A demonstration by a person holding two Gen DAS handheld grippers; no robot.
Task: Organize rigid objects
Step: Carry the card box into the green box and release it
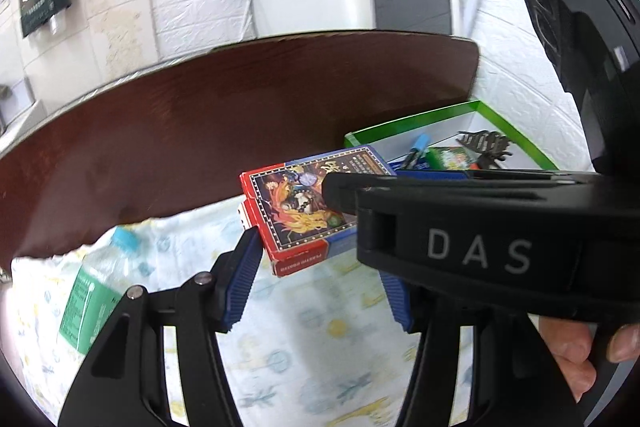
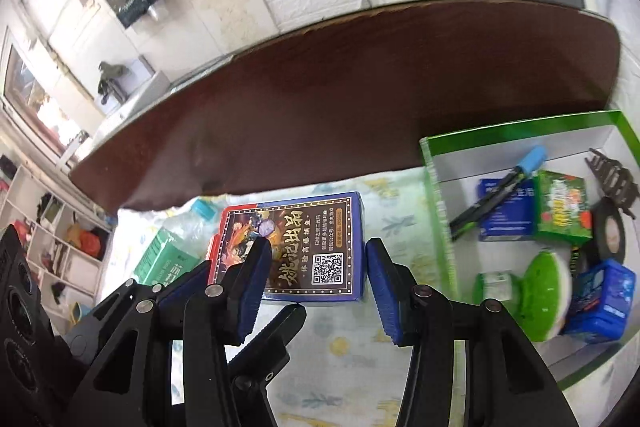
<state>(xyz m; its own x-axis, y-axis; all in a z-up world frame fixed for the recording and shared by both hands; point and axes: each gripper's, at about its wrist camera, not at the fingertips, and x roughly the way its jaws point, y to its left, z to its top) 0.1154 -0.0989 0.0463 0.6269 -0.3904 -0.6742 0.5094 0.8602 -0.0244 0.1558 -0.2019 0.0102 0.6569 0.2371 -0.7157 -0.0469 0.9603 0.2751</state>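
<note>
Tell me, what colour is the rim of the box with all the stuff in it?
Bright green, with white inside. The box shows best in the right wrist view.
</note>
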